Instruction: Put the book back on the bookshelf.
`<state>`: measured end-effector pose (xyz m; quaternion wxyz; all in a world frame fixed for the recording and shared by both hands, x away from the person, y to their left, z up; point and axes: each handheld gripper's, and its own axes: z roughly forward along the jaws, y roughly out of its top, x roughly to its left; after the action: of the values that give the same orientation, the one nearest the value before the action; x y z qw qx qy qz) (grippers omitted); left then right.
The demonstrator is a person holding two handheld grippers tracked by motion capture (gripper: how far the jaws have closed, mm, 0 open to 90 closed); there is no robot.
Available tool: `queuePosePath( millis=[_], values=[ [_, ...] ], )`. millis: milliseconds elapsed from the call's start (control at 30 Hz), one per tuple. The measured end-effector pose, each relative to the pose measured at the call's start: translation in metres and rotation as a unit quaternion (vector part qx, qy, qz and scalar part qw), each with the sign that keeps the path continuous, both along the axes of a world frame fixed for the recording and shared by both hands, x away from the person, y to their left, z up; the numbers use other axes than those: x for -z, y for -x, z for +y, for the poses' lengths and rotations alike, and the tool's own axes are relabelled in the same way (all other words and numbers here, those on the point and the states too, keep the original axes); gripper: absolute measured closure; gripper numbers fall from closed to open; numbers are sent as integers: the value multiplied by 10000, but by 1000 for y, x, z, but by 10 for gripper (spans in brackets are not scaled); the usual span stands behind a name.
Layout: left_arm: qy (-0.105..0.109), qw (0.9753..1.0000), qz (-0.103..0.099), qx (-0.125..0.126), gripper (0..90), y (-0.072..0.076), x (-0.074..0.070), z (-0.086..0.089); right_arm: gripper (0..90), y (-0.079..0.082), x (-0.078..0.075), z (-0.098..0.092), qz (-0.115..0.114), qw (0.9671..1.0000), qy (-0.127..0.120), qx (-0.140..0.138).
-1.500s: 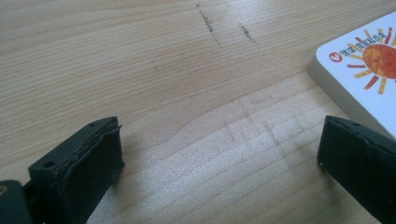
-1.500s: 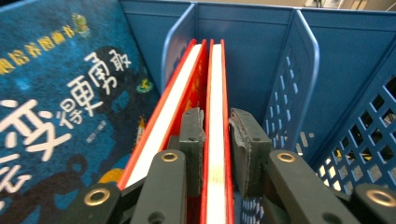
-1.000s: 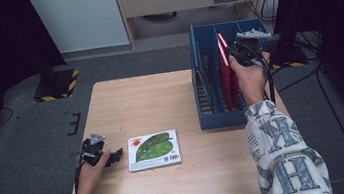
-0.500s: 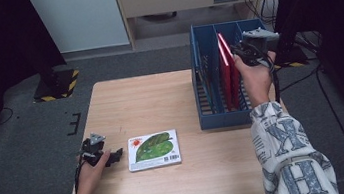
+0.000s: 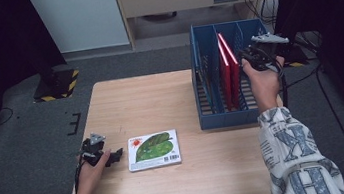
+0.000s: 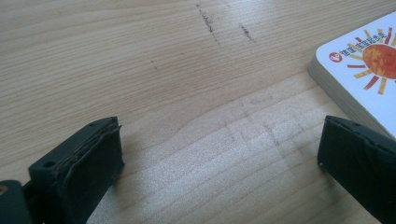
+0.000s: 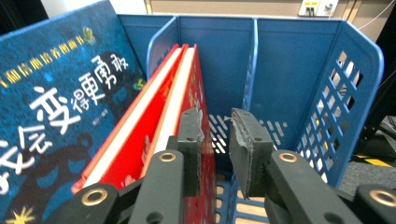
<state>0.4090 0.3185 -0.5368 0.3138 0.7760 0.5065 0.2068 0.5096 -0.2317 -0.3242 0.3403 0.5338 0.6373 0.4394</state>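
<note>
Yellow-black striped floor block [image 5: 59, 85] left of the table, white panel [image 5: 81, 18] behind

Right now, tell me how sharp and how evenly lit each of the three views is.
High view: light wooden table is evenly bright, the surroundings fall to near black. Left gripper view: wood grain is crisp, the left tongs soft-edged up close. Right gripper view: the red hardcover books are sharp, the right tongs slightly blurred at the base.
</note>
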Motion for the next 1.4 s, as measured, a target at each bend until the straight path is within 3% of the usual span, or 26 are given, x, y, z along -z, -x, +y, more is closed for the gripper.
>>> queuePosePath(
  millis=[167, 467, 900, 1133, 1400],
  values=[
    [3, 10000, -4, 0, 0, 0, 0, 0, 738, 5, 9, -4, 58, 10000, -58, 27],
    [1, 10000, -4, 2, 0, 0, 0, -1, 738, 14, 30, -5, 175, 9998, 46, -54],
    [-2, 10000, 0, 4, 0, -1, 0, -1, 721, 21, 38, 10, 231, 9988, 231, -357],
    [-1, 10000, 0, 3, 0, -1, 0, -1, 577, 31, 38, 6, 129, 9989, 134, -430],
    [1, 10000, 0, 3, 0, -1, 0, -1, 346, 58, 43, 6, 92, 9947, -10, -1020]
  ],
)
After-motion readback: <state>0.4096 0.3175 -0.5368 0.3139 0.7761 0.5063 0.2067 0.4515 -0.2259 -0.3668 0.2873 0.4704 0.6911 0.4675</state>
